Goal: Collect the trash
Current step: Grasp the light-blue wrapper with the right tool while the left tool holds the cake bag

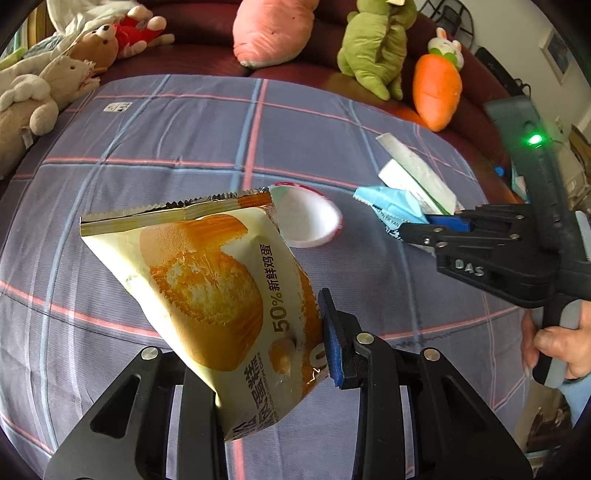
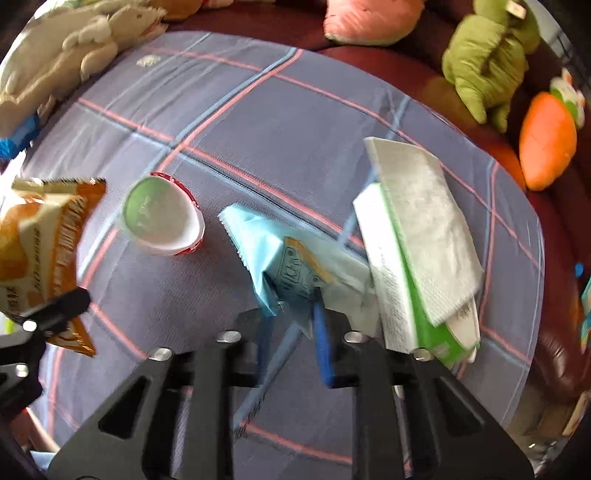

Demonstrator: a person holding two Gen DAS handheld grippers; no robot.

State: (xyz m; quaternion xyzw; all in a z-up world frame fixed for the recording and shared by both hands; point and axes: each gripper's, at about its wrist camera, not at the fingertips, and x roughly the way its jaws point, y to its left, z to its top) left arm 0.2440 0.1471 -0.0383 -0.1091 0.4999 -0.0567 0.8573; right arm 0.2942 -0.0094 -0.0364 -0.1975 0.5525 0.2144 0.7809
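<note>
Over the plaid cloth [image 1: 184,122], the left hand-held gripper [image 1: 258,350] was clamped on a yellow cake wrapper [image 1: 207,280], holding it off the surface. Beside it, the right hand-held gripper [image 2: 291,325] had its blue pads pinched nearly together on a crumpled light-blue wrapper [image 2: 258,251], which lay touching a green-and-white tissue pack [image 2: 413,240]. A white cup [image 2: 162,218] lay on its side between the two wrappers. Plush toys lined the sofa [image 1: 207,22] behind.
</note>
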